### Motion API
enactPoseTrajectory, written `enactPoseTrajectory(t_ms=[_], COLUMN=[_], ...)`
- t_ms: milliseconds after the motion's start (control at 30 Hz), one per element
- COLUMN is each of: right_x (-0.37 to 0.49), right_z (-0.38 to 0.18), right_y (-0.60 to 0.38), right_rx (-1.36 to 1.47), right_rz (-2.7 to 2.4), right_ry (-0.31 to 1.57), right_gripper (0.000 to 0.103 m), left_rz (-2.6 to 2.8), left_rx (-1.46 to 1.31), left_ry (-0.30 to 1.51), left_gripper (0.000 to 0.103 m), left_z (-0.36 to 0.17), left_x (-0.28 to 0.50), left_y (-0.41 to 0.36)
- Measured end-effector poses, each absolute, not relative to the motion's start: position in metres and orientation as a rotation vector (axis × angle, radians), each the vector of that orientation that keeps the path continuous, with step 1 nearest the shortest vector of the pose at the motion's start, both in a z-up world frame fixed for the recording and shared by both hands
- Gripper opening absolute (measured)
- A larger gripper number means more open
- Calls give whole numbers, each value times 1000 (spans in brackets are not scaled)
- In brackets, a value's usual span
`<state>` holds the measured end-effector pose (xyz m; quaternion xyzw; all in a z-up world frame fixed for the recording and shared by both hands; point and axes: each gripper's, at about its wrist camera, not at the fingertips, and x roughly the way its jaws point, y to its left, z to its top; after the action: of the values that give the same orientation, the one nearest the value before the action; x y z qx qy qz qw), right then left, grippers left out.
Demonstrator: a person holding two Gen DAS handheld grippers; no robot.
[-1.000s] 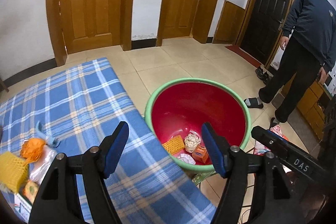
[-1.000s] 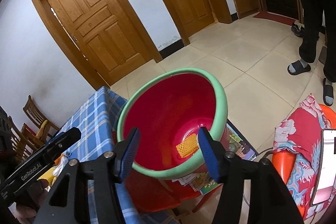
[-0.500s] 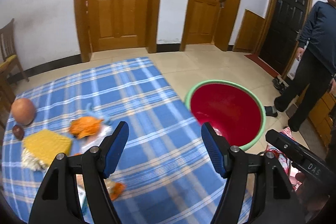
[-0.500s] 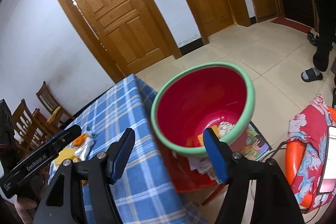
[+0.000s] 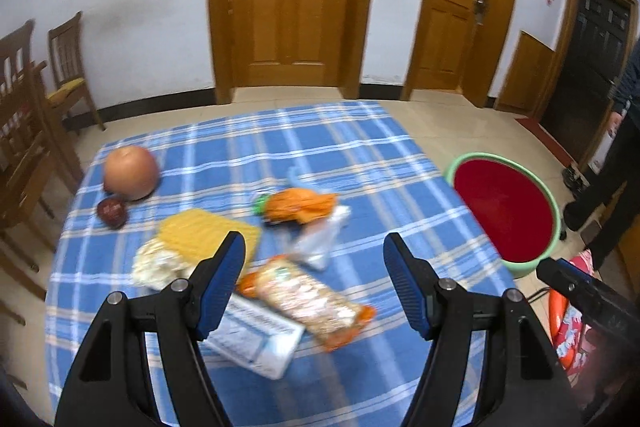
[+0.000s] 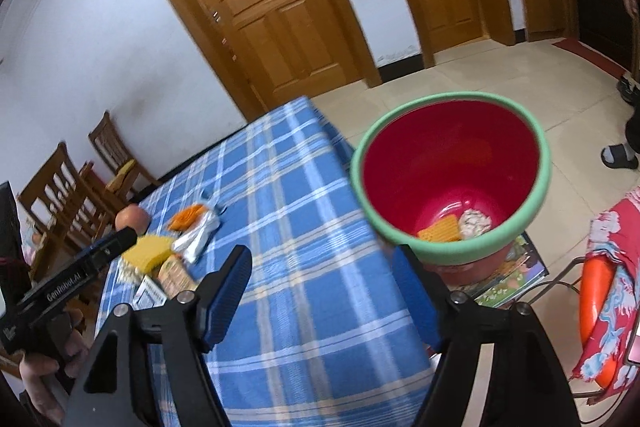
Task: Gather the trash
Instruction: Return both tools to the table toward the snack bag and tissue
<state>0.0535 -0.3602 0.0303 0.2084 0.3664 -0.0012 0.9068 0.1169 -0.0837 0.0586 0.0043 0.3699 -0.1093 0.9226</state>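
Observation:
Trash lies on the blue plaid tablecloth (image 5: 360, 163): a long snack wrapper (image 5: 308, 301), a white printed packet (image 5: 256, 339), a yellow foam net (image 5: 208, 231), an orange wrapper (image 5: 298, 205) and a clear bag (image 5: 320, 239). My left gripper (image 5: 315, 243) hangs open above this pile with nothing between its fingers. The red basin with a green rim (image 6: 460, 251) stands off the table's right edge and holds a yellow net (image 6: 440, 229) and crumpled paper (image 6: 474, 221). My right gripper (image 6: 320, 259) hovers over the table's near right corner beside the basin; its jaws are opening, empty.
A large round fruit (image 5: 130, 173) and a small dark one (image 5: 112, 211) sit at the table's left. Wooden chairs (image 5: 60, 75) stand left of the table. A person (image 5: 616, 187) stands on the tiled floor at the right. A red floral cloth (image 6: 612, 287) lies right of the basin.
Both views have swung left, away from the basin and over the table. The trash pile now sits under my left gripper. My right jaws have spread wider.

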Motion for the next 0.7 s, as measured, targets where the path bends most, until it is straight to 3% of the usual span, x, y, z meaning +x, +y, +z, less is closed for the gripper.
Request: enactPoseTrajectory(t_ms=[700], right_x=[82], right_z=[17], right_y=[-270], right_rx=[265], right_rz=[150], right_ry=[859], right_gripper=[87], left_rz=[14], left_rx=[30], left_ry=[773], left_gripper=[71], left_z=[23], left_x=[130], left_y=[24])
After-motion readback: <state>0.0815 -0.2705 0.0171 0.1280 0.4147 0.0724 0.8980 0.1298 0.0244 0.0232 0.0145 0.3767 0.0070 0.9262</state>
